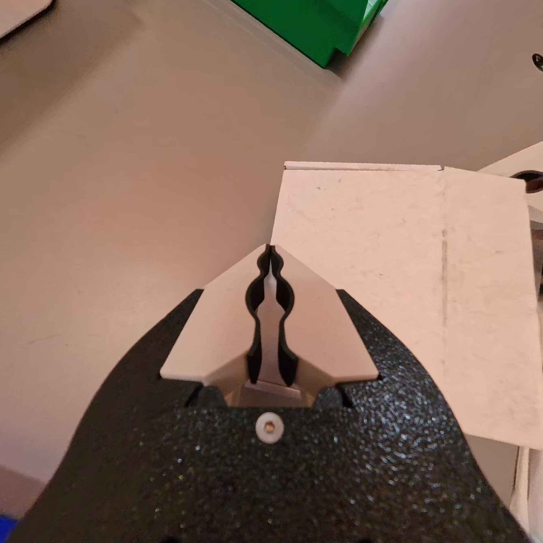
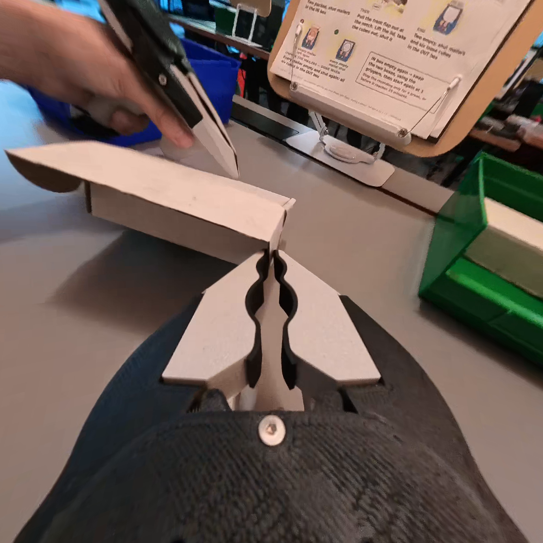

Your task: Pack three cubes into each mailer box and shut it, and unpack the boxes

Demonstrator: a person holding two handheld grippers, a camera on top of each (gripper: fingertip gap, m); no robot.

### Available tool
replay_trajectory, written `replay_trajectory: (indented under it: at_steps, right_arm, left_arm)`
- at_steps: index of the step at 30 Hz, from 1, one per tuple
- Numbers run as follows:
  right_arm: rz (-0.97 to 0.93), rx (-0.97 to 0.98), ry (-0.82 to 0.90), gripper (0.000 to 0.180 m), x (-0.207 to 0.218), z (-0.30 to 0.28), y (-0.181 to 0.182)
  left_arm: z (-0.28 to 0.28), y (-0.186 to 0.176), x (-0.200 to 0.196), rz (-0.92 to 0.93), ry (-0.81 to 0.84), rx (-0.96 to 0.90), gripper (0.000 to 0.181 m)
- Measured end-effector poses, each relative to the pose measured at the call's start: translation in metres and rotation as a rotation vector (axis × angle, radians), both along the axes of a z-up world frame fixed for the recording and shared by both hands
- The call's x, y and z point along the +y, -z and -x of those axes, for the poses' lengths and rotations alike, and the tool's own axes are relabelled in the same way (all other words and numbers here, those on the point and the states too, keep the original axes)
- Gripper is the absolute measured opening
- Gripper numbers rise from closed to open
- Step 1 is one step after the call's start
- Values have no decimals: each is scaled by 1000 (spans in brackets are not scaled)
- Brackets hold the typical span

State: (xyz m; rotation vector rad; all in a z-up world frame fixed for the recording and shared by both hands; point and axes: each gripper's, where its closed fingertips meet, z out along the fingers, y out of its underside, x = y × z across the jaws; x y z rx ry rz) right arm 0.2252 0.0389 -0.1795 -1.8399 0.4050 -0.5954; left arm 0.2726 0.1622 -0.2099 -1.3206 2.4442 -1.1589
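Observation:
A white mailer box [image 2: 182, 205] lies on the grey table, its lid down and slightly raised at the near corner. My right gripper [image 2: 271, 254] is shut on the lid's front flap [image 2: 277, 232] at that corner. My left gripper [image 2: 235, 167], held by a hand [image 2: 88, 73], is shut and empty, with its tips on the far side of the lid. In the left wrist view my left gripper [image 1: 270, 248] sits at the left edge of the box lid [image 1: 367, 249]. No cubes are in sight.
A green bin [image 2: 470, 264] at the right holds another white mailer [image 2: 517, 235]; the bin also shows in the left wrist view [image 1: 308, 26]. A blue bin [image 2: 214, 76] stands behind the hand. An instruction board on a stand [image 2: 396, 67] is at the back.

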Motion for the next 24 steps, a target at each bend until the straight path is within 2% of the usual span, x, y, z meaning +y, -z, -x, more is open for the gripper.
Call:
replay_trajectory:
  at_steps: [7, 12, 18, 24]
  right_arm:
    - [-169, 313, -81, 1, 7, -2, -6]
    - [-109, 220, -17, 0, 0, -19, -5]
    - [7, 52, 24, 0, 1, -25, -4]
    - [-27, 38, 12, 0, 3, -31, -1]
  left_arm:
    - [-2, 1, 3, -54, -20, -16, 0]
    - [-2, 2, 3, 5, -50, -27, 0]
    - [-2, 3, 4, -60, -35, -34, 0]
    - [-2, 4, 5, -43, -60, -39, 0]
